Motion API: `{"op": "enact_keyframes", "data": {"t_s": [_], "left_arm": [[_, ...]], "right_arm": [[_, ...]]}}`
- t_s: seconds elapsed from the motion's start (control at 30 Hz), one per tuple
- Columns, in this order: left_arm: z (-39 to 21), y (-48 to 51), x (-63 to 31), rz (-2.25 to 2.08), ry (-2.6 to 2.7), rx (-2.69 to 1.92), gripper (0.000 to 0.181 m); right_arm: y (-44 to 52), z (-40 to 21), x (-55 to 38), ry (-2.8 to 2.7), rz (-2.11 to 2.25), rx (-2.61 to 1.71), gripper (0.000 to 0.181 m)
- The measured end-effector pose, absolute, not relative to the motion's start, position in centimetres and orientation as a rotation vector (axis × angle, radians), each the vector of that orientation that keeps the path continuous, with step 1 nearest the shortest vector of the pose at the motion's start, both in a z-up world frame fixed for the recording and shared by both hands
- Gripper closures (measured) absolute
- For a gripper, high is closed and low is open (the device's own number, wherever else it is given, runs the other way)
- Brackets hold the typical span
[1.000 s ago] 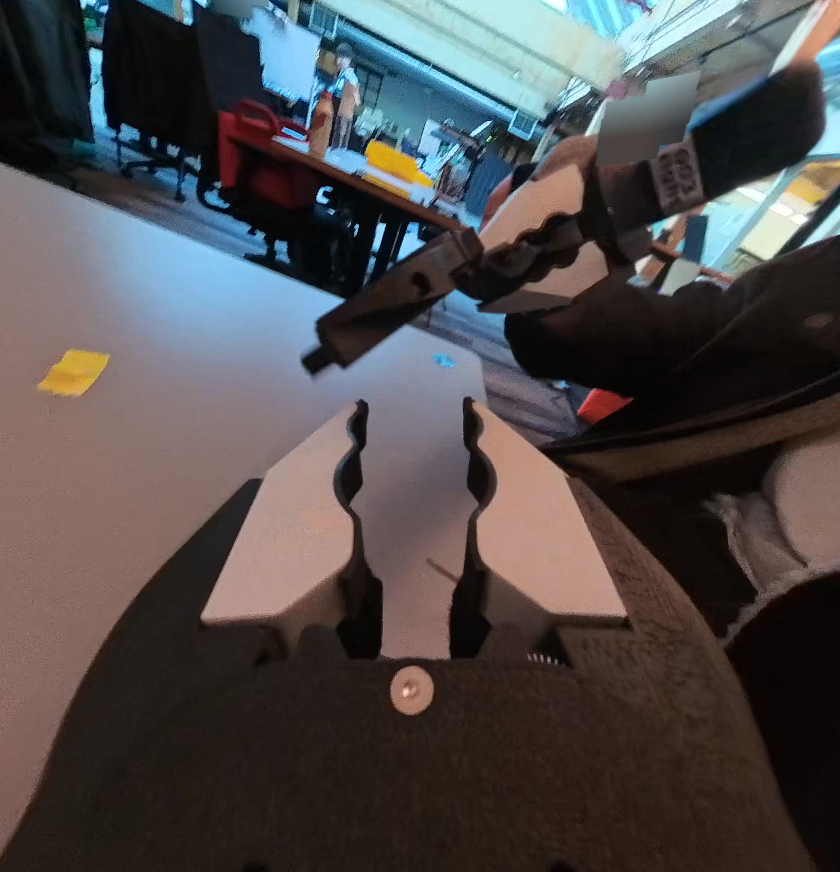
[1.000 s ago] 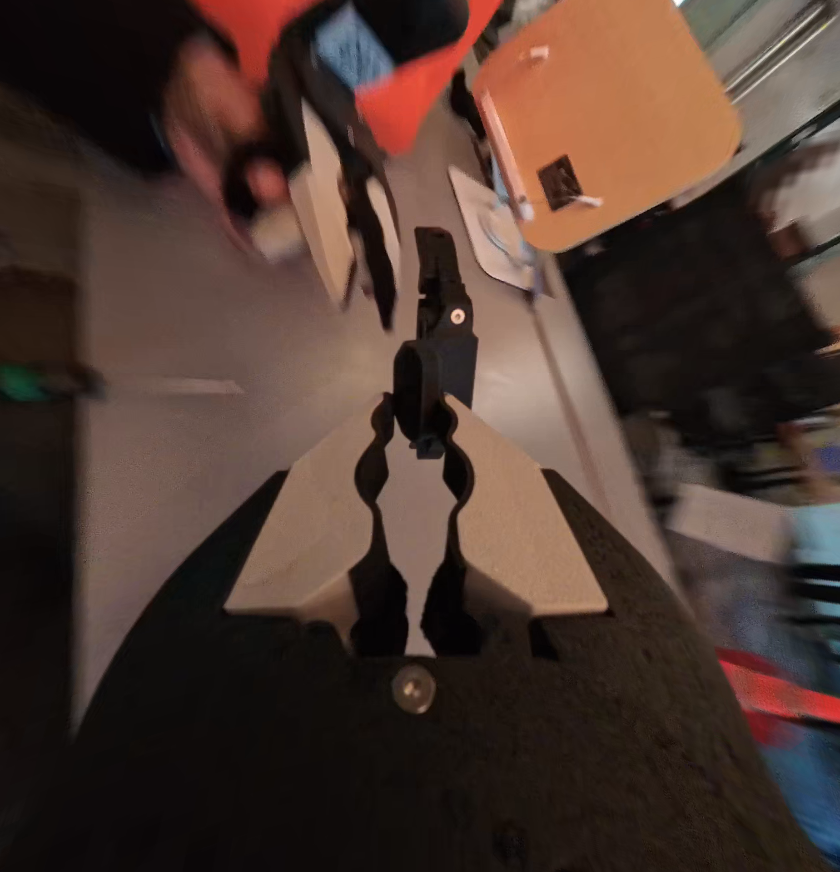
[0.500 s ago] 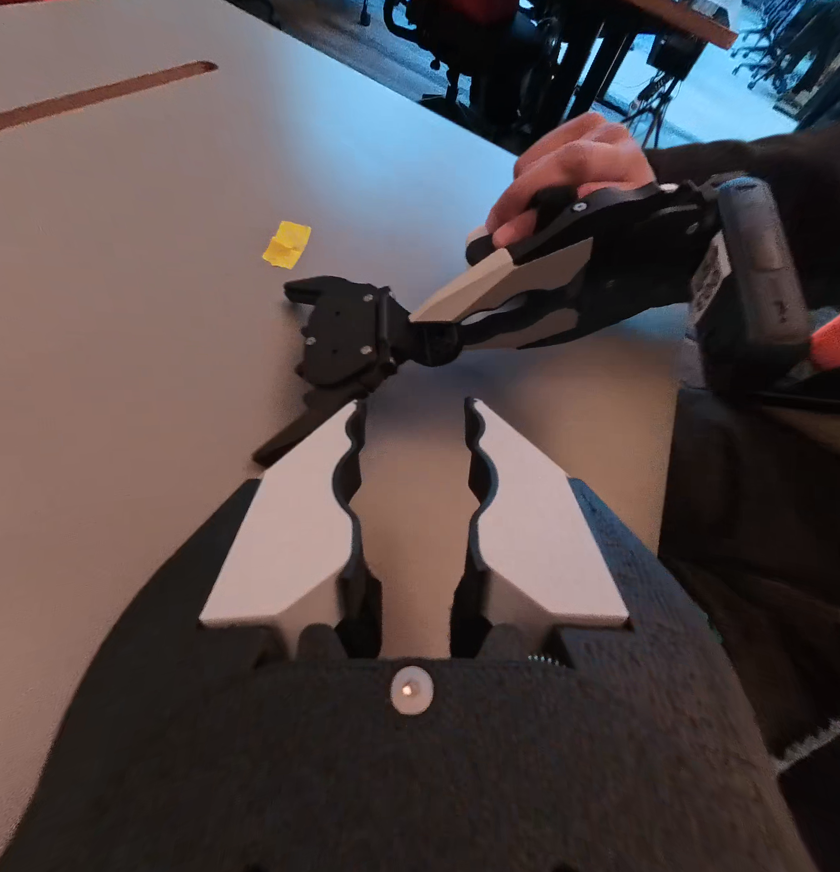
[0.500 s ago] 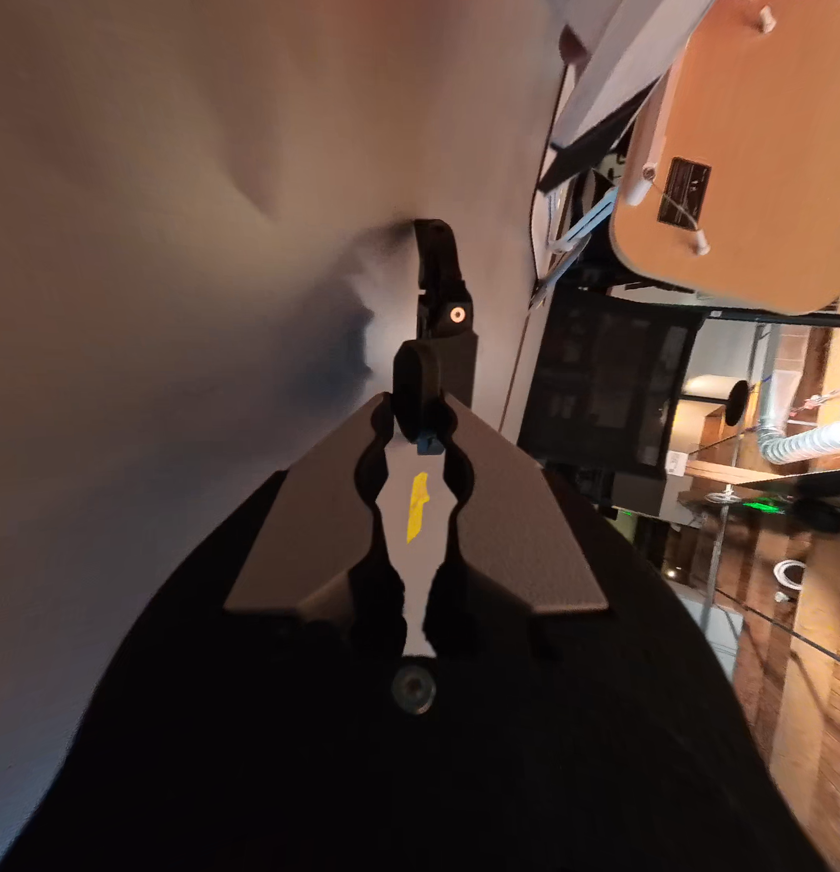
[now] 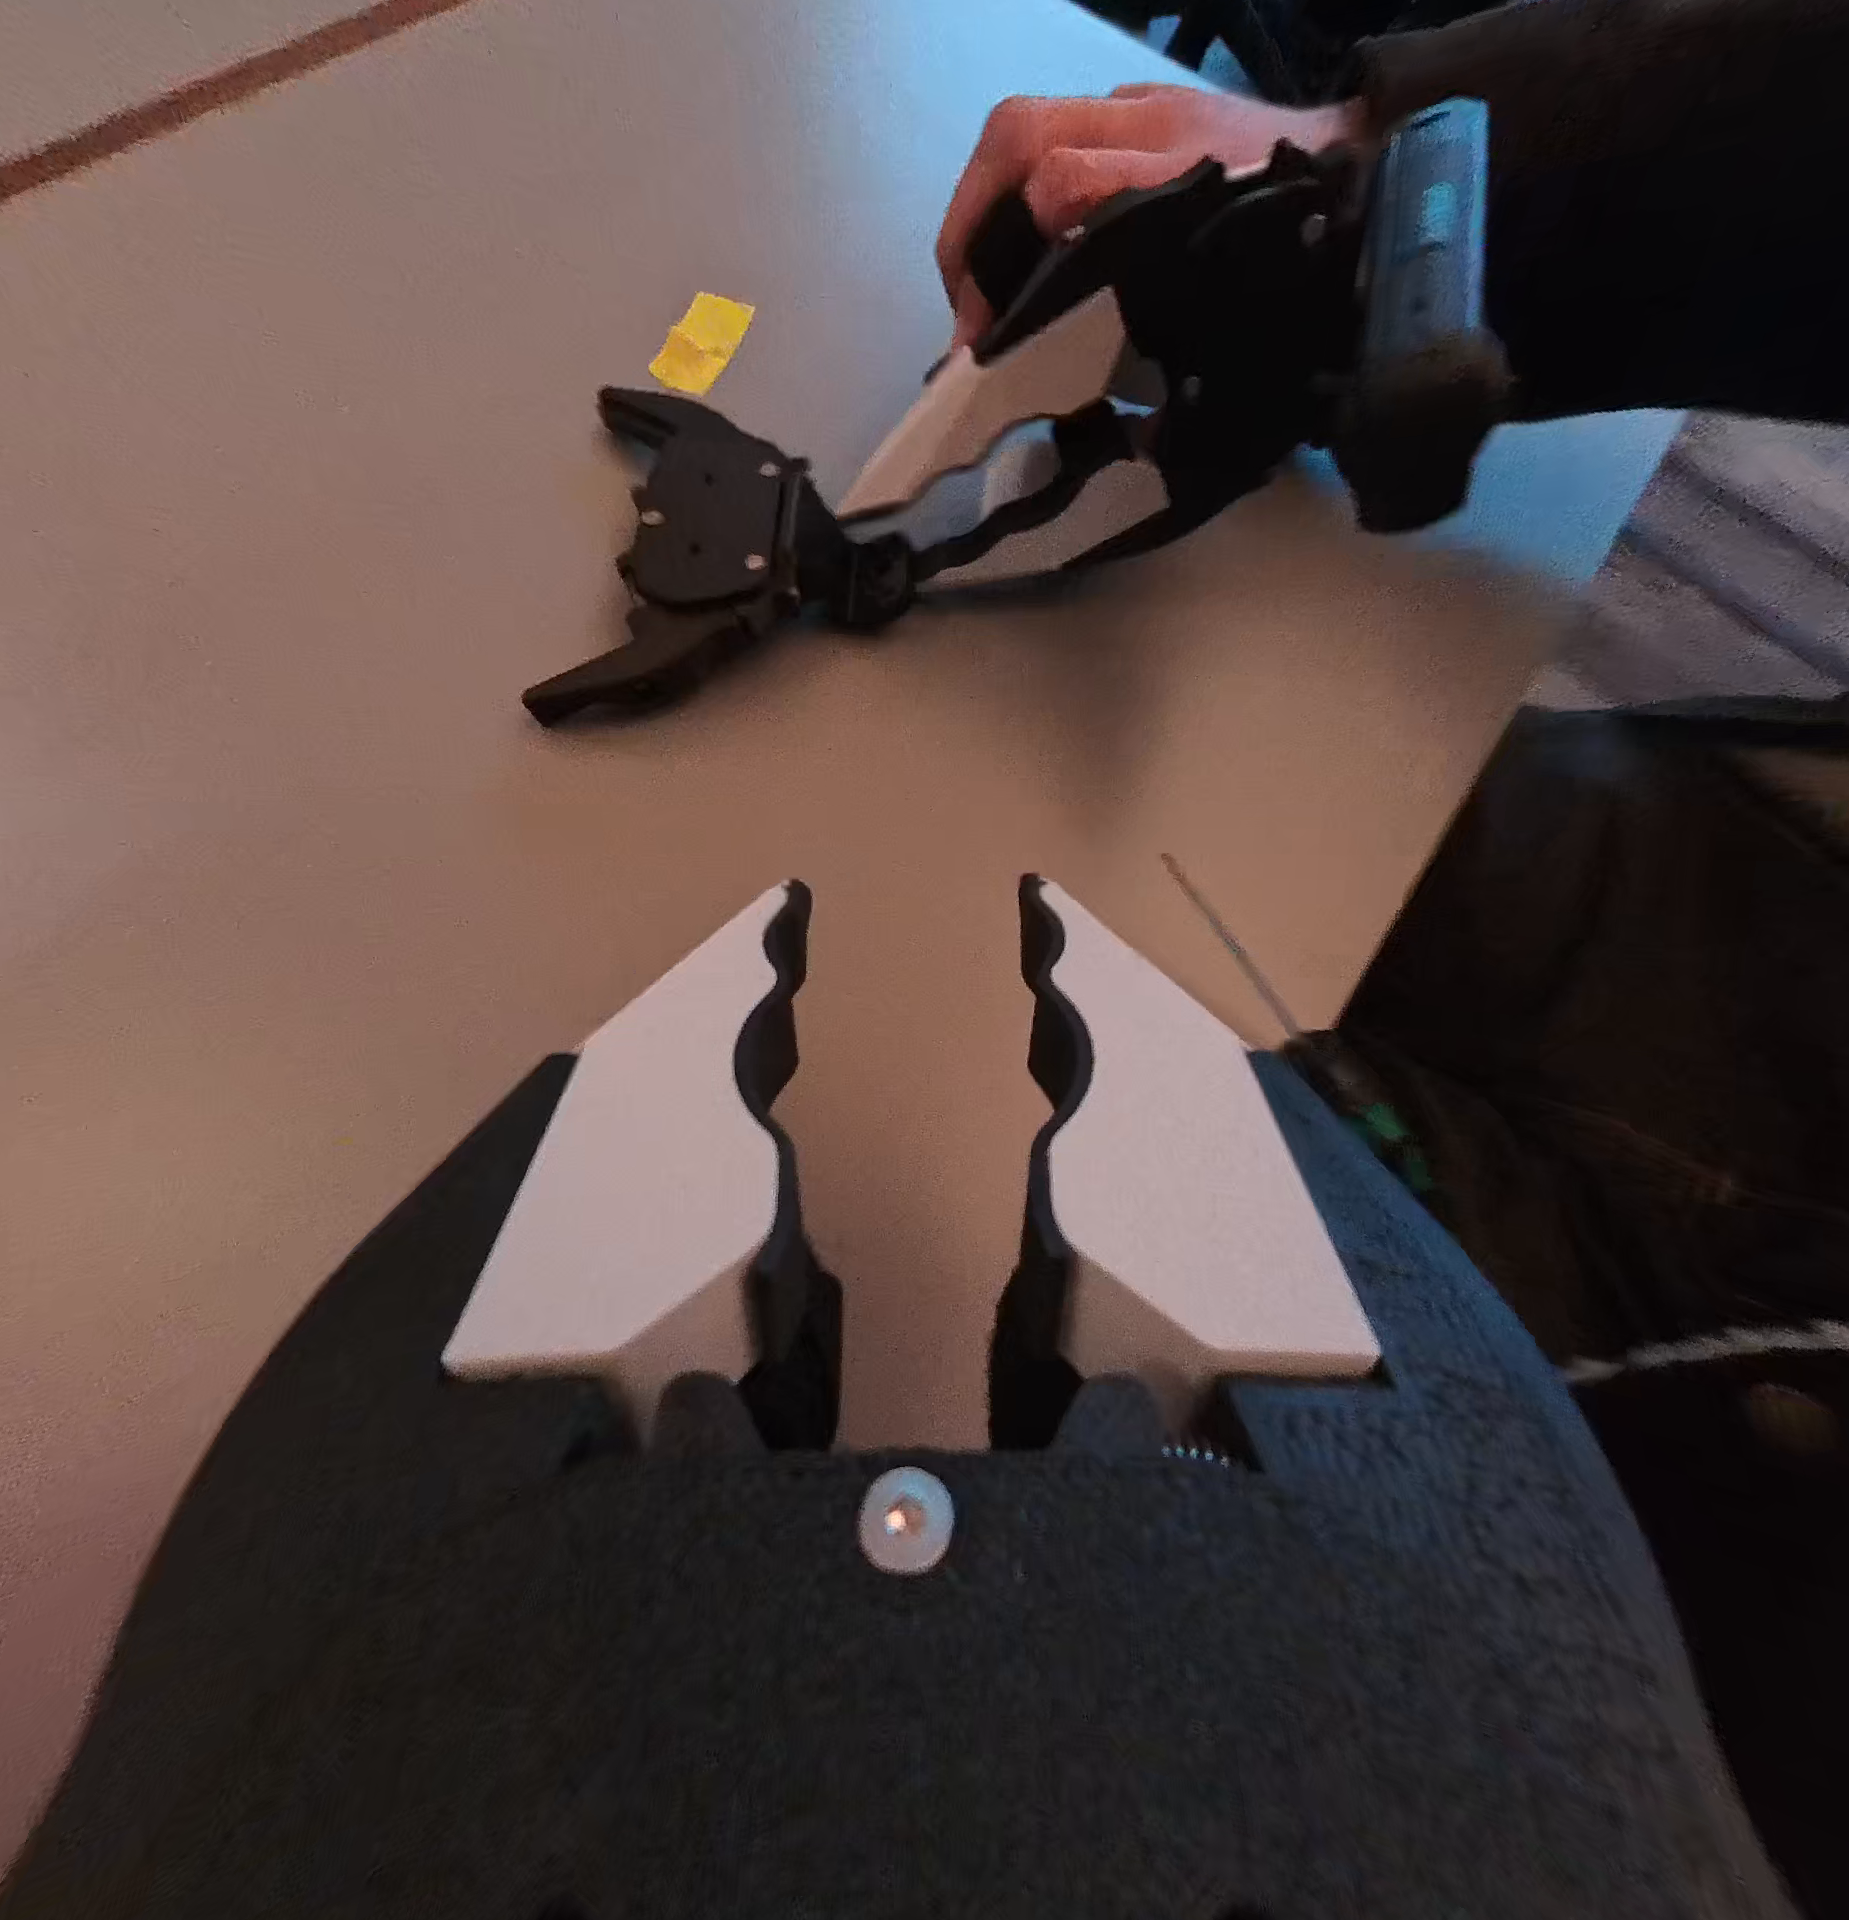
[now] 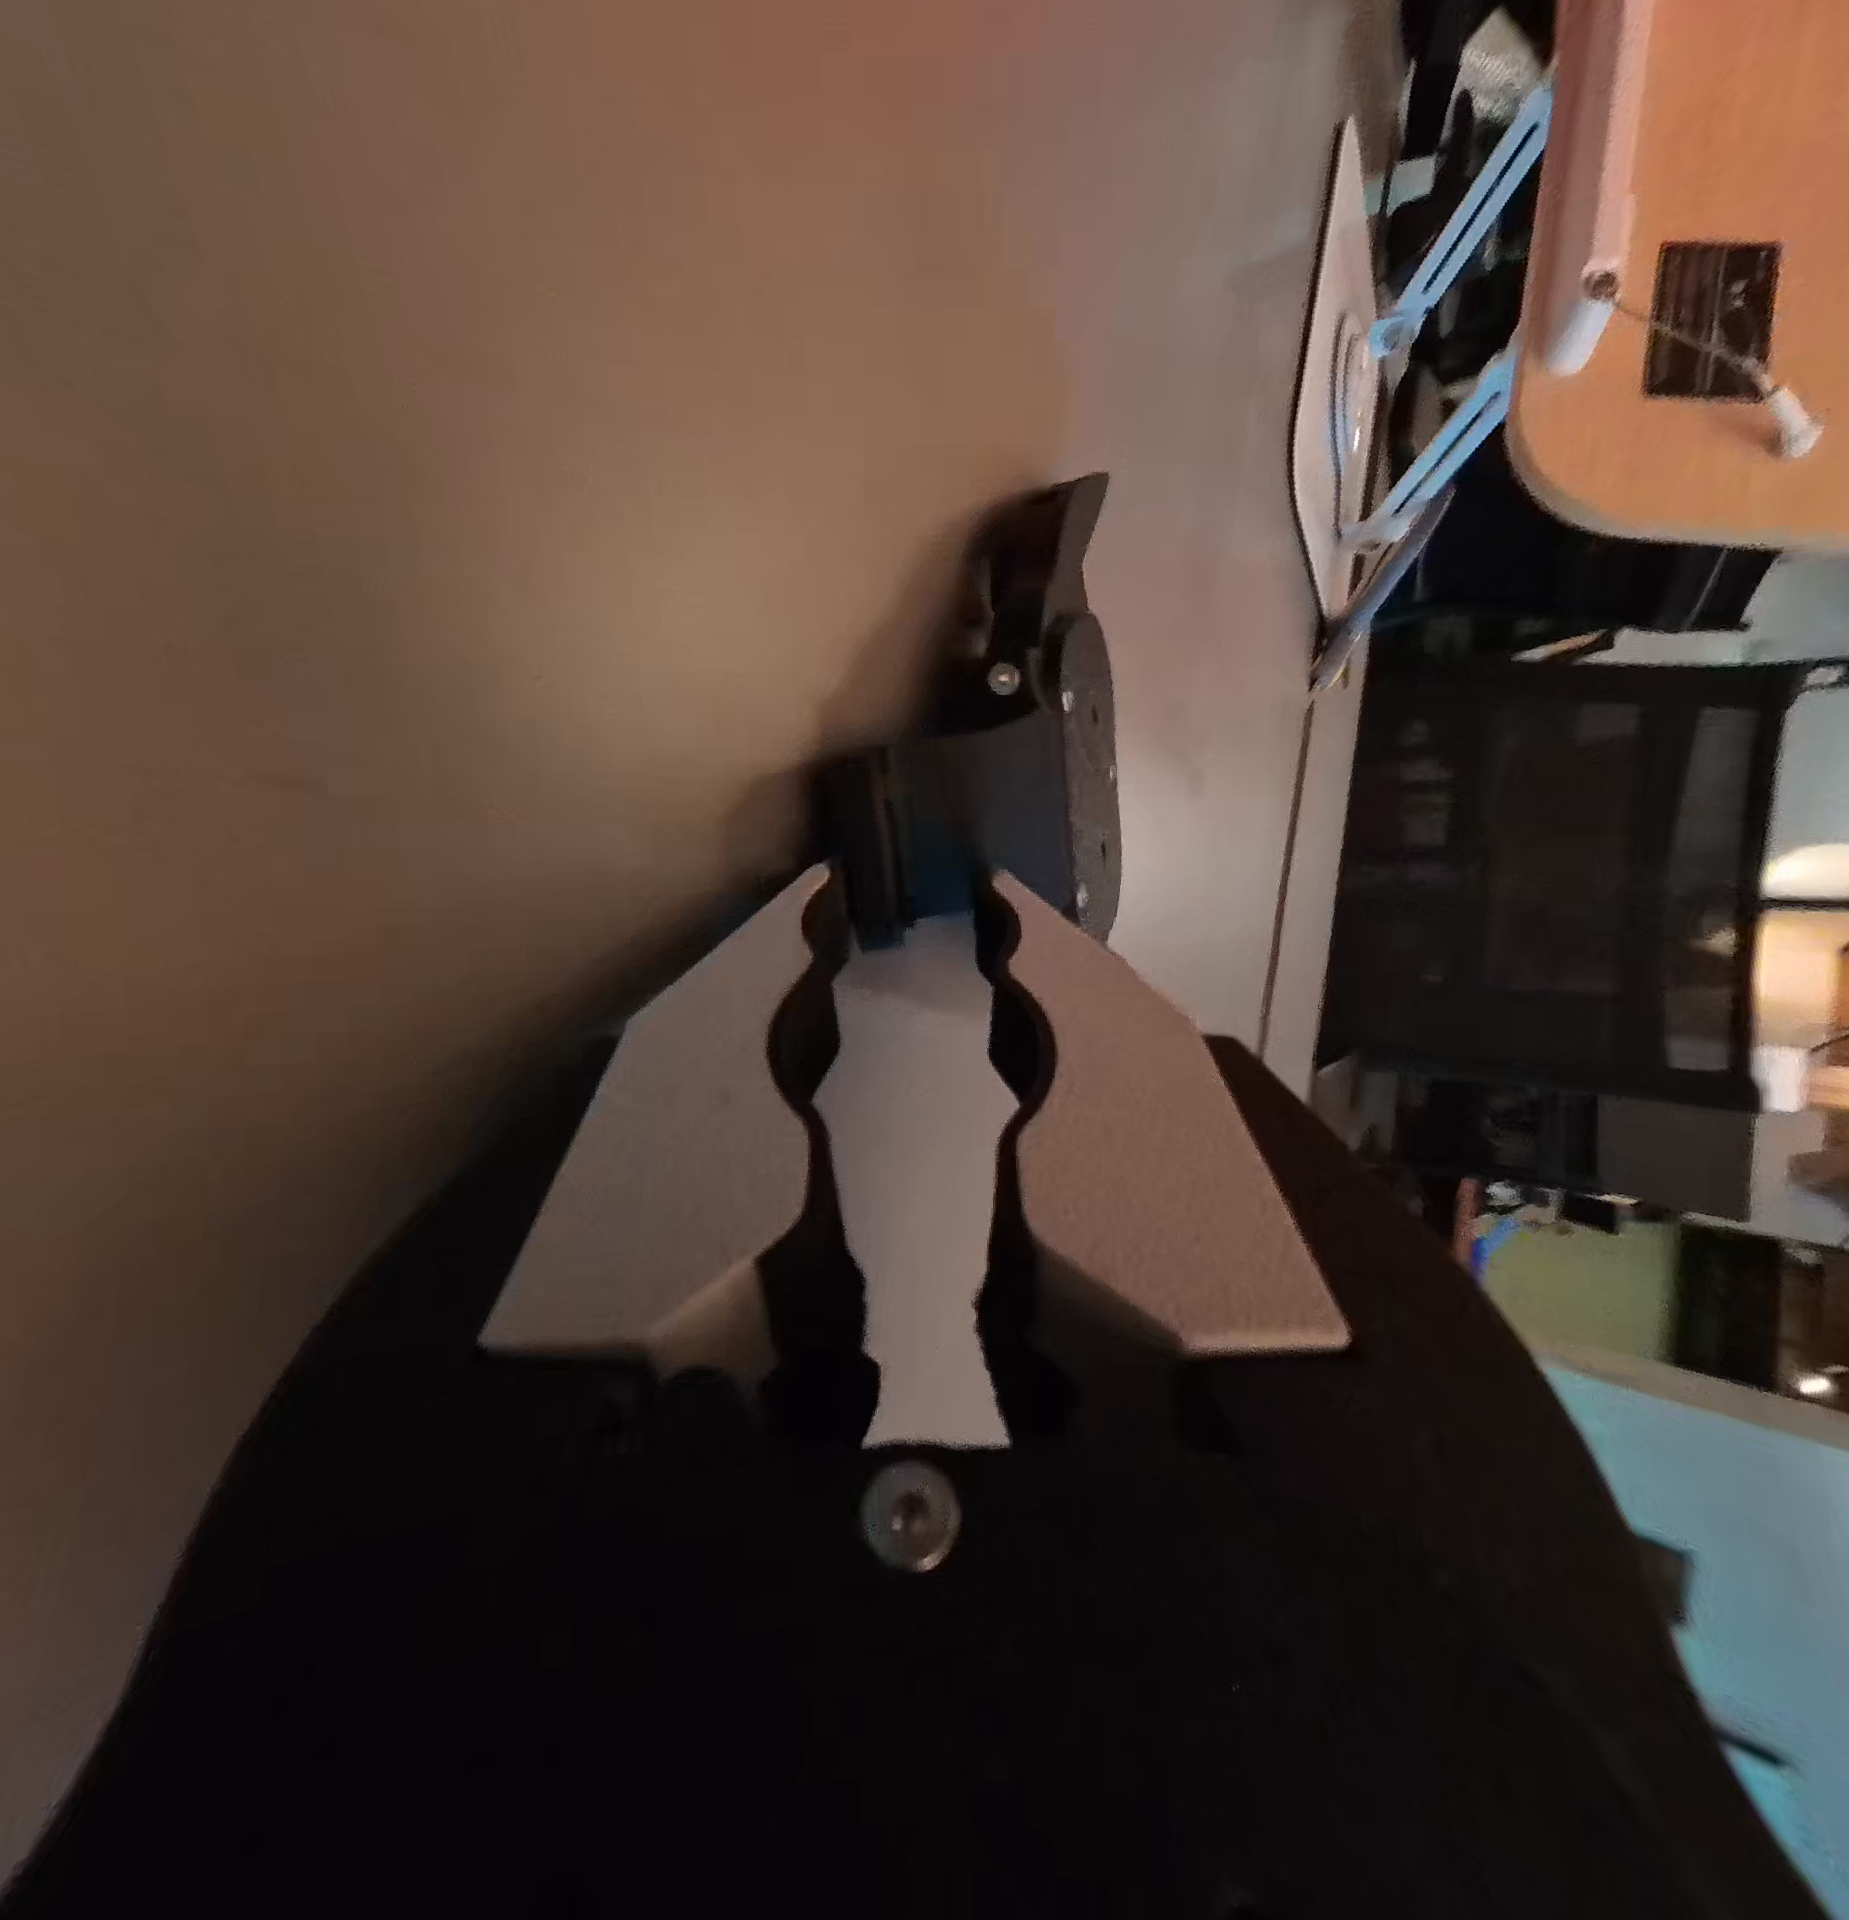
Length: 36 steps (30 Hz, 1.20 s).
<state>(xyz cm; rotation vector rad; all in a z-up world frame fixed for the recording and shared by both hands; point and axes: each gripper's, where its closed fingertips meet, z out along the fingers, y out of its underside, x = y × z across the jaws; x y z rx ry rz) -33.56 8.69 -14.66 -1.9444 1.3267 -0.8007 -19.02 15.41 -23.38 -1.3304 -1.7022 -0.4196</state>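
Observation:
A black plastic part [image 5: 712,520] with two prongs and small screws lies on the grey table [image 5: 276,727]. My right gripper [image 5: 878,566] is shut on the part's short stub, low over the table, held by a hand [image 5: 1065,145]. In the right wrist view the part [image 6: 1045,769] sits between my right gripper's tips [image 6: 915,883] and leans to the right. My left gripper [image 5: 904,894] is open and empty, a short way in front of the part, above bare table.
A yellow piece of tape [image 5: 702,343] is stuck to the table just beyond the part. A person's dark clothing [image 5: 1626,1039] fills the right side. The table edge, a wooden board [image 6: 1709,260] and a black mesh chair [image 6: 1522,831] lie to the right. The gap from one gripper's tips to the other's is roughly 20 cm. To reach the yellow piece of tape [image 5: 702,343] in a straight line is about 12 cm for my right fingers, about 30 cm for my left.
The right gripper has lowered the black part from the air onto the table near the yellow tape. The part has tilted in the jaws, which stand slightly wider. The left gripper stayed open.

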Motion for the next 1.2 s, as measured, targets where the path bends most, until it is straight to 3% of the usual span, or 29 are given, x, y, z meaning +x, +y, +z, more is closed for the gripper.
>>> {"op": "enact_keyframes", "data": {"t_s": [0.1, 0.17, 0.3, 0.4, 0.6, 0.63, 0.67, 0.83, 0.9, 1.0, 1.13, 1.2], "left_arm": [[-14.3, 4.6, -33.0, -0.971, 1.3, -2.028, 0.14], [-14.5, 2.3, -32.8, -1.032, 1.27, -2.07, 0.14], [-16.4, 0.8, -31.8, -1.036, 1.141, -2.157, 0.14], [-19.3, 0.3, -30.4, -1.047, 1.13, -2.295, 0.14], [-23.0, 0.0, -28.2, -1.07, 1.17, -2.454, 0.142], [-23.2, -0.7, -27.9, -1.128, 1.2, -2.458, 0.166], [-23.3, -0.9, -27.7, -1.158, 1.212, -2.452, 0.177], [-18.2, 0.7, -26.6, -1.484, 0.967, -2.263, 0.179], [-16.2, 1.6, -26.6, -1.593, 0.83, -2.21, 0.18], [-14.6, 2.3, -26.5, -1.684, 0.727, -2.137, 0.18], [-15.0, 3.7, -26.9, -1.514, 0.813, -2.09, 0.177], [-15.7, 5.6, -28.0, -1.272, 0.867, -2.063, 0.146]], "right_arm": [[13.6, -21.9, -19.1, -1.576, -0.233, -1.551, 0.135], [10.3, -20.2, -20.1, -1.406, 0.014, -1.781, 0.135], [1.4, -17.4, -24.0, -0.858, 0.708, -2.142, 0.117], [-4.3, -16.6, -26.1, -0.621, 1.014, -2.179, 0.121], [-8.5, -18.8, -27.4, -0.676, 0.861, -2.272, 0.124], [-8.5, -19.1, -27.7, -0.66, 0.877, -2.276, 0.123], [-8.3, -19.4, -28.0, -0.644, 0.883, -2.283, 0.123], [-5.3, -21.4, -29.3, -0.491, 0.99, -2.315, 0.115], [-3.9, -20.6, -30.0, -0.399, 1.128, -2.259, 0.124], [-2.4, -19.0, -30.2, -0.358, 1.23, -2.172, 0.162], [-0.5, -19.4, -26.7, -0.531, 0.939, -2.259, 0.165], [3.2, -19.8, -20.1, -0.603, 0.46, -2.315, 0.165]]}}
